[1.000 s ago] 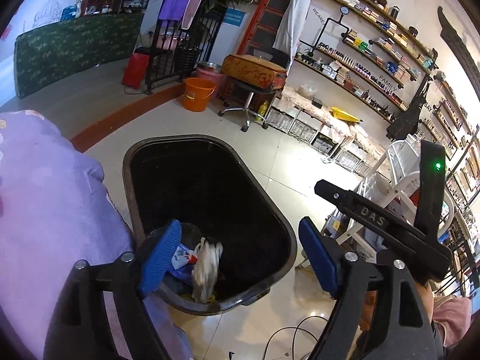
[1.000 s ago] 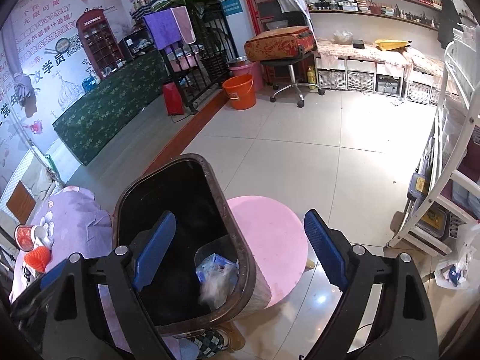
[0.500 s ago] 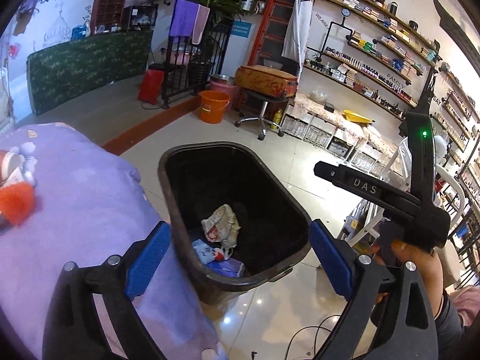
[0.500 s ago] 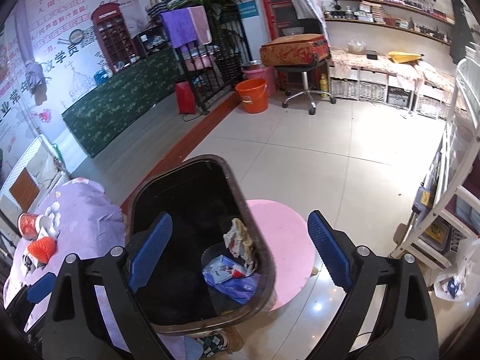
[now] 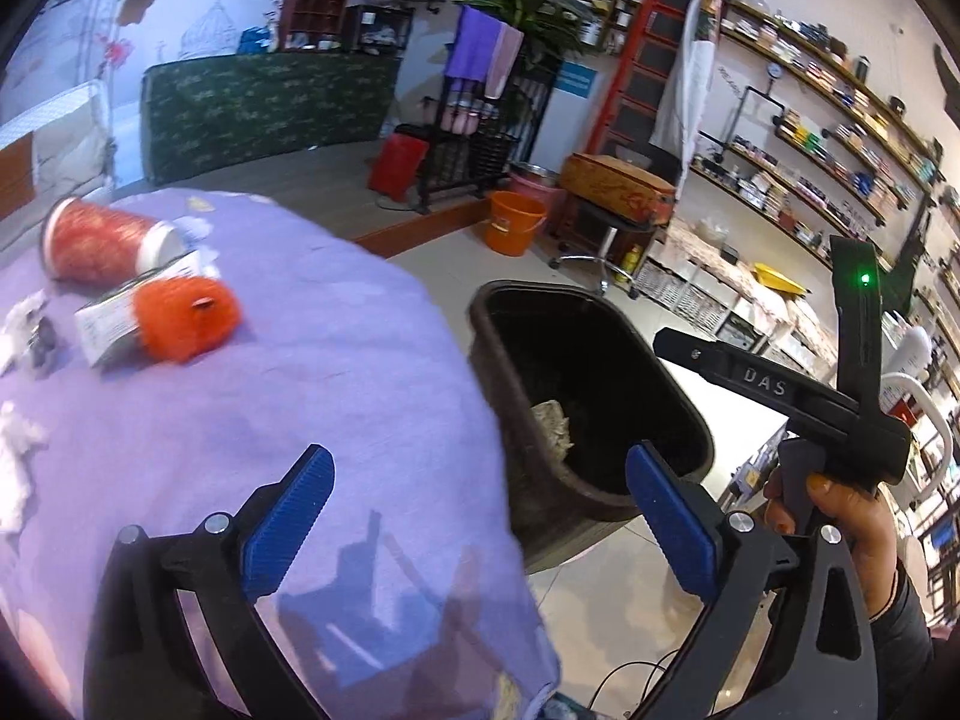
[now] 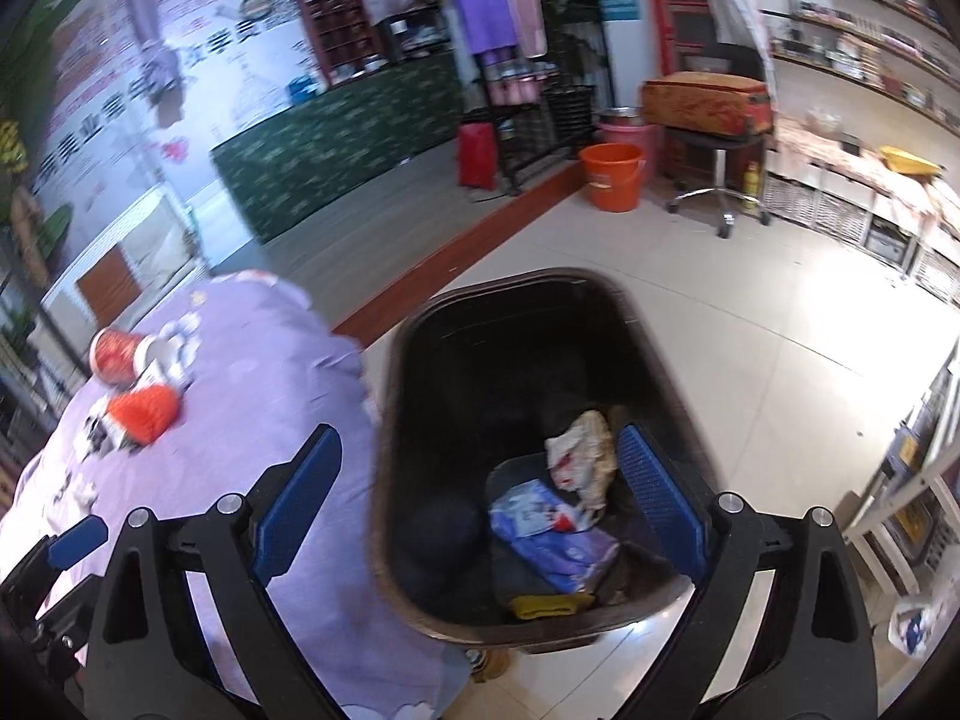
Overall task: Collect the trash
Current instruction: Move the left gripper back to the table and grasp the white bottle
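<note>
Above the purple cloth [image 5: 312, 396], left tongs [image 5: 480, 528] gape empty beside the bin [image 5: 576, 498].

Bare purple tablecloth [image 5: 336, 396] lies between and ahead of the left gripper's fingers [image 5: 288, 510]; an orange pom-pom [image 5: 186, 318] and red cup [image 5: 102, 240] lie farther ahead-left. The black bin [image 6: 384, 480] (mouth unobstructed) gapes between the right fingers [image 6: 657, 498], crumpled wrappers [image 6: 579, 450] at its bottom.

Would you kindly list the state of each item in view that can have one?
Left tool: open, empty.
Right tool: open, empty.
Bin: uncovered, wrappers at the bottom.
Red cup: on its side on the purple cloth.
Orange bucket: upright on the floor.
</note>
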Tool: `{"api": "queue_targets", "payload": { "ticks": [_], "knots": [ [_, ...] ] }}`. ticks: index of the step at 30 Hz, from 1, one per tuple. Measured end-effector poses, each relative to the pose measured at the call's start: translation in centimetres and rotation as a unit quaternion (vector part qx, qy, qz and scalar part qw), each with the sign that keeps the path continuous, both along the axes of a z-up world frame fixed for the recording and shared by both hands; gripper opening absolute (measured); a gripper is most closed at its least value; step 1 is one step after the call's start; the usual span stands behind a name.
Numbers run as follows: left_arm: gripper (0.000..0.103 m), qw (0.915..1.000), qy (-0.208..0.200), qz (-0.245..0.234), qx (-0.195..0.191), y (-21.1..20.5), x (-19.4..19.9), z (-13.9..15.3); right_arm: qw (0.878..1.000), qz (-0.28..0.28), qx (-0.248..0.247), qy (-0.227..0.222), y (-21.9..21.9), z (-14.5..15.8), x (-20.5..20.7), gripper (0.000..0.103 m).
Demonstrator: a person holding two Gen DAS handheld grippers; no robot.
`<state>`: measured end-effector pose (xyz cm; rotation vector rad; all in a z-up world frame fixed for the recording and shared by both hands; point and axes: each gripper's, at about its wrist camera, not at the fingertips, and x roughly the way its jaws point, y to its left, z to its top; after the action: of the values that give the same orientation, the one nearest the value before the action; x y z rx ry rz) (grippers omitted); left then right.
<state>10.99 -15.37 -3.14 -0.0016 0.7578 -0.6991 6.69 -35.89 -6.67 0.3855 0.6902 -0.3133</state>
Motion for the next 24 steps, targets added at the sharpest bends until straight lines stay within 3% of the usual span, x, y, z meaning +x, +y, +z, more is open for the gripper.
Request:
{"api": "queue_targets", "payload": {
  "ticks": [8,15,17,19,22,24],
  "knots": [
    [0.096,0.9989,0.014,0.035,0.028,7.0,0.7,-1.0,0.996,0.084,0.001,0.009,5.7,-0.1,2.8,0.092],
    [0.096,0.9962,0.033,0.060,0.055,16.6,1.5,0.5,0.987,0.158,-0.002,0.021,10.8,-0.6,4.6,0.092],
    [0.096,0.9942,0.032,0.069,0.076,19.9,1.7,1.3,0.985,0.172,0.000,0.024,11.9,-0.8,5.0,0.092],
    [0.097,0.9899,0.026,0.066,0.123,22.7,2.2,2.3,0.983,0.184,0.006,0.025,12.8,-0.9,5.2,0.092],
    [0.097,0.9776,0.026,0.071,0.196,26.3,3.5,2.5,0.980,0.198,0.010,0.026,14.1,-1.1,5.3,0.092],
    [0.097,0.9701,0.048,0.083,0.223,28.8,4.7,2.0,0.978,0.205,0.014,0.026,14.6,-1.1,5.4,0.092]
  ]
}}
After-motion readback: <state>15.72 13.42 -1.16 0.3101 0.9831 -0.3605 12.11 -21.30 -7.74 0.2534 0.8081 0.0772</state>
